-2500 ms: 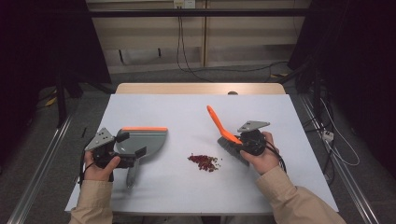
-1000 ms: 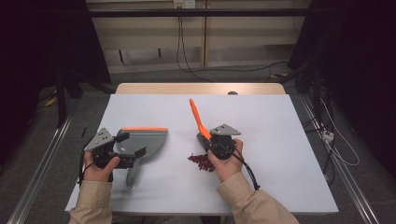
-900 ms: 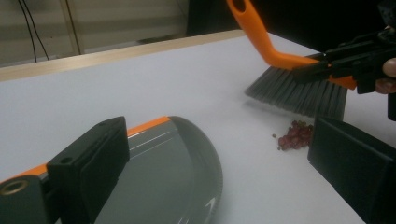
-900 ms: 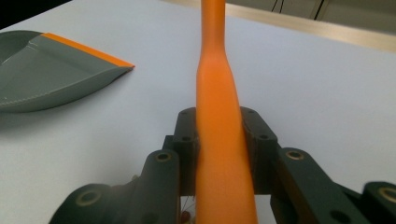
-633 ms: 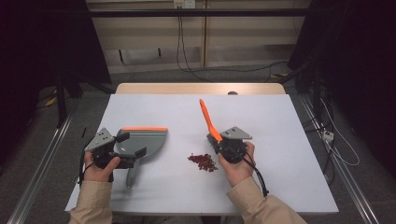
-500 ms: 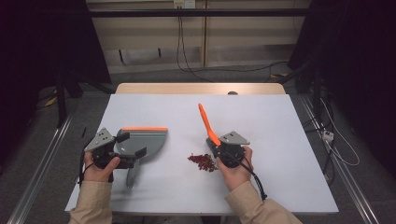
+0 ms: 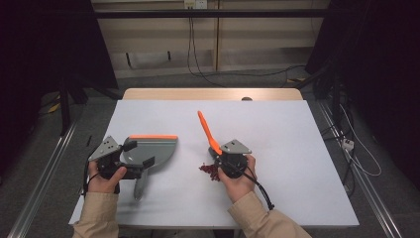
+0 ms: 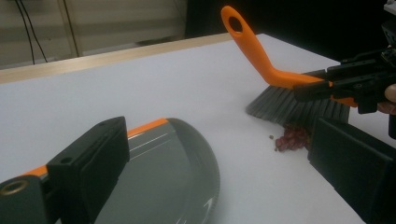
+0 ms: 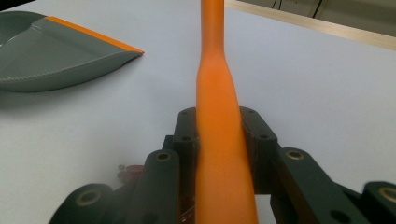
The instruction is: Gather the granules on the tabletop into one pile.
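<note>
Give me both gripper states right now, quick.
Left gripper: shut on the dustpan, by its handle.
Right gripper: shut on the brush, bristles at the red crumbs.

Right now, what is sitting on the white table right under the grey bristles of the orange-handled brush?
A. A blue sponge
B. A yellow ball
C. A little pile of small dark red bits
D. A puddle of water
C: the left gripper view shows a little pile of small dark red bits on the white table at the foot of the grey bristles of the orange-handled brush, across from the grey plastic dustpan with the orange edge.
</note>
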`<move>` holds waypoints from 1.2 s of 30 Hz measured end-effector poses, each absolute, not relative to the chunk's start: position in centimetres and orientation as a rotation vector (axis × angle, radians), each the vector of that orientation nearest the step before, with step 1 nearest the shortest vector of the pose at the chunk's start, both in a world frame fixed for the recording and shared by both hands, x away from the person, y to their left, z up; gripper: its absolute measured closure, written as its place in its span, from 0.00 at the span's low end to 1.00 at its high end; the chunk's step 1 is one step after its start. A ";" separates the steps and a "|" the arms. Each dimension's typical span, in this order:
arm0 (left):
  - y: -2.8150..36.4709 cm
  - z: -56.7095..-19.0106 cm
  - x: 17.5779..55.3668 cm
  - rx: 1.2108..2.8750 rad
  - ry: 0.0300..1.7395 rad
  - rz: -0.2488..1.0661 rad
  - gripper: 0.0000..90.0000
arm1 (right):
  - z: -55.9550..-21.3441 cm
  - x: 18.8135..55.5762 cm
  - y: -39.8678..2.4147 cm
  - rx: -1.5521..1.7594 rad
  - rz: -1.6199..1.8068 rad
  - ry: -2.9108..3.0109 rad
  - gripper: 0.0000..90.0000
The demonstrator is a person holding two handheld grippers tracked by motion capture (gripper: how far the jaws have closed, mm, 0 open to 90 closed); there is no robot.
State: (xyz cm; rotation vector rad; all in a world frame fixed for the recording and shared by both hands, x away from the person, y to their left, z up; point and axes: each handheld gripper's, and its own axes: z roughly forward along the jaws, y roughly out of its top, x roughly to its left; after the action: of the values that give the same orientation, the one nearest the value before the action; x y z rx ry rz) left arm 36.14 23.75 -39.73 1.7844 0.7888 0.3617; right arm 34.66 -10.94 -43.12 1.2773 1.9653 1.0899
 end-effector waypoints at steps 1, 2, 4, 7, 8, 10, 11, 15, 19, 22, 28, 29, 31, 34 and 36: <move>23.8 -39.7 36.1 1.786 0.790 0.362 0.06 | -43.1 34.7 -11.1 1.277 1.090 1.963 0.79; 23.7 -39.7 36.1 1.785 0.790 0.362 0.06 | -43.1 34.8 -11.2 1.273 1.090 1.963 0.79; 23.7 -39.7 36.1 1.785 0.788 0.362 0.06 | -43.0 34.9 -11.5 1.279 1.102 1.961 0.79; 23.8 -39.7 36.1 1.789 0.788 0.362 0.06 | -42.7 34.9 -12.1 1.262 1.118 1.955 0.79; 23.7 -39.7 36.0 1.791 0.789 0.360 0.06 | -42.7 34.9 -12.3 1.258 1.130 1.957 0.79; 23.7 -39.8 36.0 1.795 0.789 0.356 0.06 | -42.4 34.9 -12.8 1.243 1.148 1.961 0.79; 23.6 -39.8 35.9 1.796 0.790 0.354 0.06 | -42.2 34.8 -13.0 1.239 1.154 1.960 0.79; 23.5 -39.8 35.7 1.812 0.798 0.335 0.06 | -41.9 34.8 -14.3 1.217 1.199 1.971 0.79; 23.5 -40.1 35.4 1.828 0.821 0.331 0.06 | -41.9 34.6 -15.8 1.210 1.242 1.991 0.79; 23.4 -40.4 35.1 1.851 0.848 0.328 0.06 | -41.8 34.5 -16.7 1.206 1.253 1.987 0.79; 23.5 -40.7 34.7 1.865 0.843 0.324 0.06 | -42.9 34.8 -16.3 1.223 1.214 1.973 0.79; 23.5 -40.7 34.7 1.865 0.842 0.323 0.06 | -43.2 34.8 -15.9 1.221 1.208 1.975 0.79; 23.6 -40.7 34.6 1.863 0.839 0.329 0.06 | -43.6 34.9 -15.1 1.211 1.206 1.984 0.79; 23.8 -40.8 34.6 1.857 0.841 0.324 0.06 | -43.6 34.9 -14.1 1.199 1.222 1.993 0.79; 23.8 -40.8 34.6 1.857 0.845 0.322 0.06 | -43.7 35.0 -13.5 1.193 1.234 1.997 0.79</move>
State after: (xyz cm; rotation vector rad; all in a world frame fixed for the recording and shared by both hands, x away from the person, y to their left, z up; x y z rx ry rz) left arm 34.63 23.84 -40.80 1.8575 0.8449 0.3222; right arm 35.00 -13.46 -43.69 1.1930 1.9970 1.2343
